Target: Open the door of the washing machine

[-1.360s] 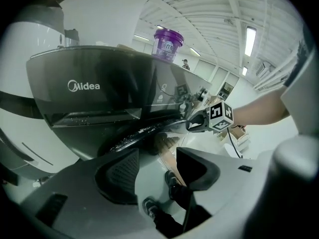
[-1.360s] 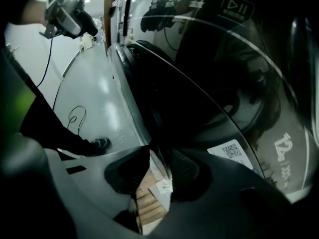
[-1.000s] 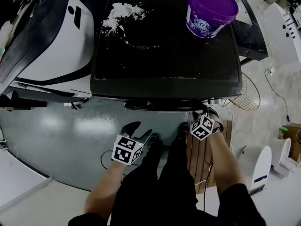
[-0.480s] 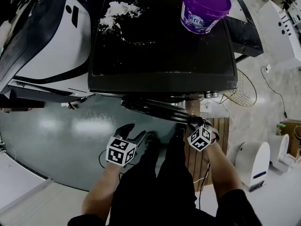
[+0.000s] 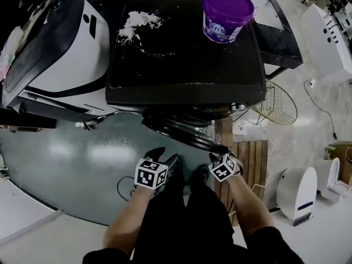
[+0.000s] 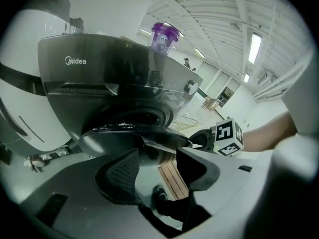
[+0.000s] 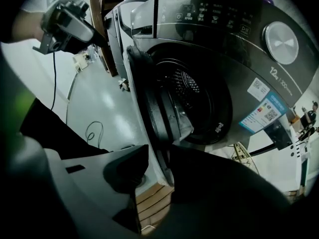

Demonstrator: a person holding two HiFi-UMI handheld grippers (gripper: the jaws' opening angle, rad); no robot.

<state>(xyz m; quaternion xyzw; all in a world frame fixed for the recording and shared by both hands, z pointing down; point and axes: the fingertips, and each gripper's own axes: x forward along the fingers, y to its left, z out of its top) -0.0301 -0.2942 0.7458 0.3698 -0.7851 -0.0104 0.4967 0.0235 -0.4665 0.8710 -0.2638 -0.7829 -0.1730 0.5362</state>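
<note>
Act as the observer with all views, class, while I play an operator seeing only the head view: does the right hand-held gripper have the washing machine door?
Observer: Yes. In the right gripper view the right hand-held gripper is closed on the rim of the door, though its jaws have just been opening slightly.
Operator: Is the opening exposed?
Observer: Yes; the drum shows behind the part-open door.
Operator: And the left one?
Observer: The left hand-held gripper has jaws apart, nothing between them.
</note>
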